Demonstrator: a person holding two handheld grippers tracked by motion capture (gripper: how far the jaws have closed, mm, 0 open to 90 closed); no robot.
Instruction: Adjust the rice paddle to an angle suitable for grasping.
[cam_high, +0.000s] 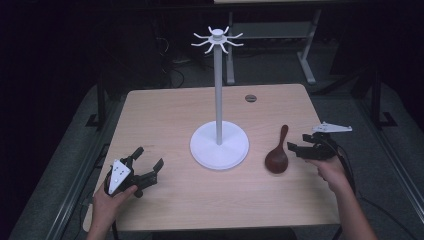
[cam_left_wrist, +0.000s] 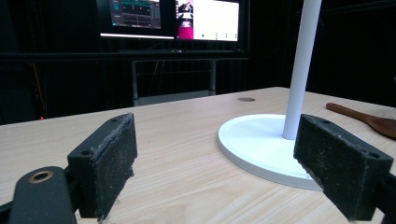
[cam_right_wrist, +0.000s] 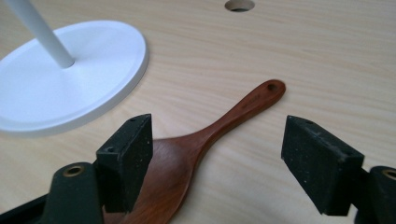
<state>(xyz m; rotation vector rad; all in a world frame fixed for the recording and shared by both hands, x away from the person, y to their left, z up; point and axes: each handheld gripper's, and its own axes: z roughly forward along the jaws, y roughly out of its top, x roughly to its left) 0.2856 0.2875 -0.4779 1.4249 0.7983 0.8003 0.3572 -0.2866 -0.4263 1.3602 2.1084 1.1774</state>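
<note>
Right gripper (cam_high: 300, 148), jaws spread wide and holding nothing, hangs low over the table (cam_high: 165, 110) just right of a wooden spoon (cam_high: 278, 156), with the person's right hand (cam_high: 331, 172) behind it. Ahead of it and to its left rises the largest thing on the table, a white stand (cam_high: 219, 145) with a round base, a tall pole and a ring of curved hooks (cam_high: 217, 40) at the top. Nearer, the spoon lies flat on the wood just off the base, apart from it, bowl toward the person and handle pointing away. In the right gripper view the gripper (cam_right_wrist: 217, 163) brackets the spoon (cam_right_wrist: 187, 158): the bowl passes under the left-hand jaw and the neck runs up through the gap, touching neither pad. Smallest of all, a hole (cam_right_wrist: 271, 87) pierces the handle's tip.

Across the table, the left gripper (cam_high: 147, 162) waits, also released and empty, near the front left corner and aimed toward the stand's base (cam_left_wrist: 261, 144).

Judged from this, the step in hand is the approach to pick up the spoon, not yet gripped. The next move calls for lowering the jaws around the neck and closing squarely on it, so the spoon can be lifted and its hole carried up to a hook.
</note>
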